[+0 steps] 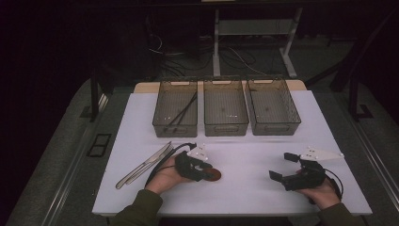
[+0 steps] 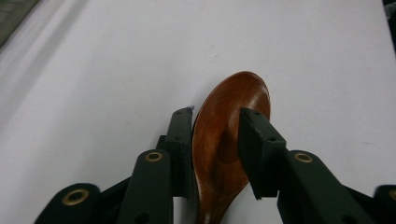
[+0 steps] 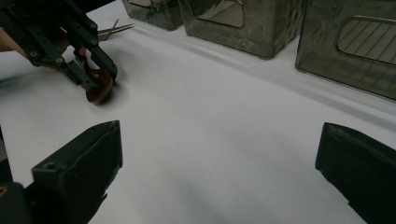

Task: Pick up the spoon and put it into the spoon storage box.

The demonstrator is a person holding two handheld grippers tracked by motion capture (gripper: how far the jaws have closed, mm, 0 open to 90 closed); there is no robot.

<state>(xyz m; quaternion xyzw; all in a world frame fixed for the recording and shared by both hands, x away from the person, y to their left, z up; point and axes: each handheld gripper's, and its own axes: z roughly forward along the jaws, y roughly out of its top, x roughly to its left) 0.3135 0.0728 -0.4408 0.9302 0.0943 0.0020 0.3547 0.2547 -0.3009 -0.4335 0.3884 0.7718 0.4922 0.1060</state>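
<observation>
A brown wooden spoon (image 2: 219, 154) stands on its edge on the white table (image 1: 244, 188), bowl end forward. My left gripper (image 2: 217, 116) is shut on the spoon bowl, one pad against its back and the other inside the hollow. In the high view the left gripper (image 1: 207, 170) sits at the front left with the spoon (image 1: 215, 175) poking out to its right. My right gripper (image 1: 281, 165) rests at the front right, jaws open wide with nothing between them. The right gripper view looks across bare table between its own jaws (image 3: 219, 140) toward the left gripper (image 3: 95, 77) and the spoon (image 3: 99, 91).
Three clear bins stand in a row at the back: left bin (image 1: 162, 110) with dark thin utensils inside, middle bin (image 1: 226, 128), right bin (image 1: 274, 128). A metal knife and fork (image 1: 141, 167) lie to the left of my left hand.
</observation>
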